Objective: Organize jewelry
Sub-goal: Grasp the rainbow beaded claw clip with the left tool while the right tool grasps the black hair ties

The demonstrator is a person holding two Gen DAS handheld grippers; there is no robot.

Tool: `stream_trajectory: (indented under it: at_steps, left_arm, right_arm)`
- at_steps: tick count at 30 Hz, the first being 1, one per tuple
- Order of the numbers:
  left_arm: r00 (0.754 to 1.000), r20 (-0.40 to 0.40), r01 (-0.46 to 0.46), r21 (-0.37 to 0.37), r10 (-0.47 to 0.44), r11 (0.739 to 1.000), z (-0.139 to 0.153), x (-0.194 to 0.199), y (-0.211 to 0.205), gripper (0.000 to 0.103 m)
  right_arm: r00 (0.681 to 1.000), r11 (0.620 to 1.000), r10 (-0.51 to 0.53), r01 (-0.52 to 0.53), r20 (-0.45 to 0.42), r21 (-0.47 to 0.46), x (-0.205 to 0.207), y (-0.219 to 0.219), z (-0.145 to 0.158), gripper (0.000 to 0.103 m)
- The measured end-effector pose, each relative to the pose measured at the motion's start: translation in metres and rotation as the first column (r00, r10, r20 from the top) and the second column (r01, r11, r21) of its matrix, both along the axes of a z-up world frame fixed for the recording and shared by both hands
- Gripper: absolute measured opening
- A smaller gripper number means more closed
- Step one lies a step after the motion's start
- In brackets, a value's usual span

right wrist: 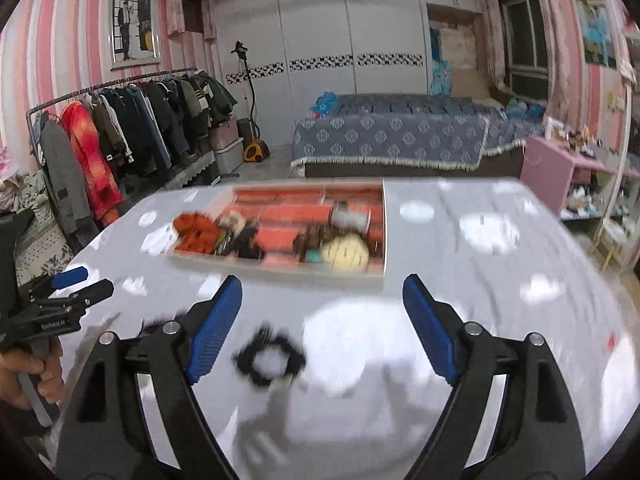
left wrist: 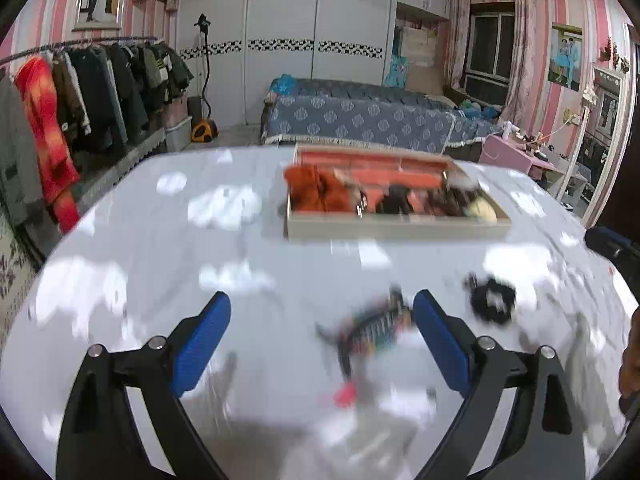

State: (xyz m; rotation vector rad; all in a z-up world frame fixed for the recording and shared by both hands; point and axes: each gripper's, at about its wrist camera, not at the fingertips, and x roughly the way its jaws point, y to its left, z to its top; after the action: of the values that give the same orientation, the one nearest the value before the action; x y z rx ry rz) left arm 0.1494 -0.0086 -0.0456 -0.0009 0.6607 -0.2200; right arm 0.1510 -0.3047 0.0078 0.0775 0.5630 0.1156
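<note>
In the left wrist view, your left hand-held gripper (left wrist: 322, 330) stands wide open above the worktop (left wrist: 160, 248), which has a grey cover with white cloud patterns, and it holds nothing. Between its blue fingers (left wrist: 202, 344), closer to the right one, lies a multicoloured hair clip (left wrist: 370, 330) — it is blurred, so the details are not clear, and I cannot tell if the right finger touches it. A small red object (left wrist: 346, 394) lies just below the clip. To the right of the right finger, apart from it, lies a black scrunchie (left wrist: 492, 300). Further away on the worktop stands the jewelry tray (left wrist: 392, 230), with a pale rim and orange-red compartments; in it you see an orange fabric piece (left wrist: 320, 190) on the left, dark items in the middle and a pale yellow round thing (left wrist: 482, 210) on the right. Behind the worktop are a bed (left wrist: 360, 116) with a blue cover and a clothes rack (left wrist: 80, 92) on the left. In the right wrist view, your right hand-held gripper (right wrist: 322, 326) is also wide open and empty, above the worktop. The black scrunchie (right wrist: 270, 358) lies flat between its fingers, near the left one but not touching it. The jewelry tray (right wrist: 280, 268) stands beyond the fingertips — the same orange fabric piece (right wrist: 198, 230) and pale yellow round thing (right wrist: 346, 252) are inside. At the left edge your left hand-held gripper (right wrist: 78, 286) is seen from the side, held by your hand (right wrist: 28, 372).
</note>
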Motion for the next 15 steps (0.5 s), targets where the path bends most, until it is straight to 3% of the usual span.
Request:
stream_trajectory:
  at_steps: [7,15]
  left_arm:
    - [0.999,-0.04,0.029,0.032,-0.027,0.999,-0.026,-0.029,-0.011,0.091]
    - [0.995,-0.094,0.034,0.065,-0.028,0.997,-0.037,-0.002,-0.023,0.091]
  right_arm:
    - [0.995,1.0,0.002,-0.003,-0.101,-0.014,-0.039,0.015,-0.055,0.081]
    - [0.989,0.998,0.016,-0.024,-0.145,-0.055,-0.021,0.028,-0.065,0.081]
